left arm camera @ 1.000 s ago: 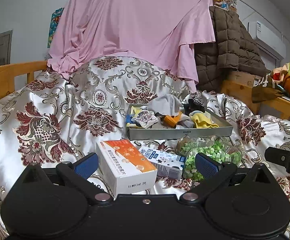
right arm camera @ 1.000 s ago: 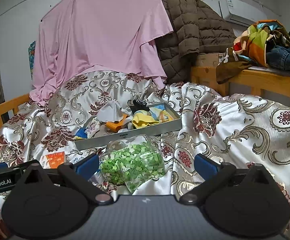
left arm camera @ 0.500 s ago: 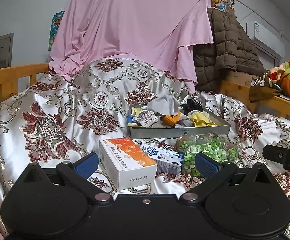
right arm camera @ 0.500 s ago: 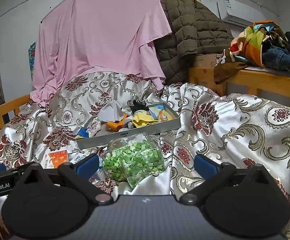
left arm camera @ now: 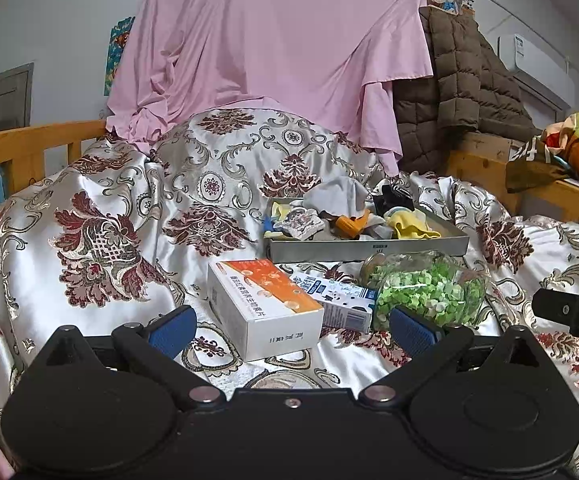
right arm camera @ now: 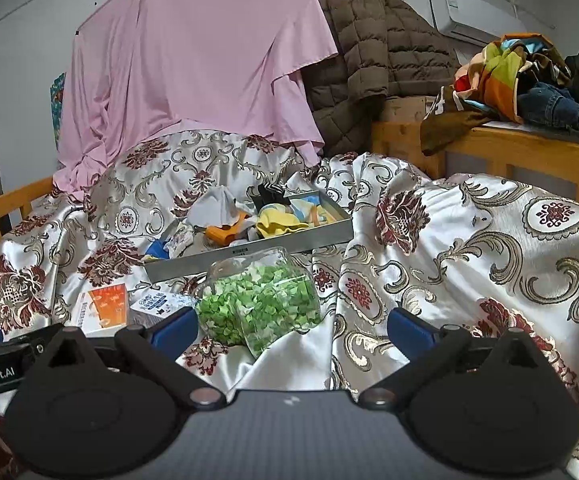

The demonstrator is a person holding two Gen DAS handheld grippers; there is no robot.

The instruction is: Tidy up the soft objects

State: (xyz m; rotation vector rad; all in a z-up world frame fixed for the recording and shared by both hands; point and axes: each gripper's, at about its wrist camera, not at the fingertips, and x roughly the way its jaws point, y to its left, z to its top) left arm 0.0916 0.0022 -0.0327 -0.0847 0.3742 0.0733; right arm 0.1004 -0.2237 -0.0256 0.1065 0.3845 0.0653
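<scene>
Grey metal tray (left arm camera: 365, 245) sits on the floral satin bedspread (left arm camera: 89, 216), its long side running left to right across the left wrist view and slanting up to the right in the right wrist view; crumpled soft objects (left arm camera: 353, 216) fill it, among them a yellow cloth (right arm camera: 277, 222) and a grey one (right arm camera: 213, 210). Just in front lie an orange-and-white box (left arm camera: 263, 304), a small blue-print carton (left arm camera: 337, 300) and a clear jar of green bits (right arm camera: 257, 300) on its side, mouth toward the tray. Left gripper (left arm camera: 291, 326) and right gripper (right arm camera: 289, 328) both hang over the bedspread, jaws spread wide and holding nothing
</scene>
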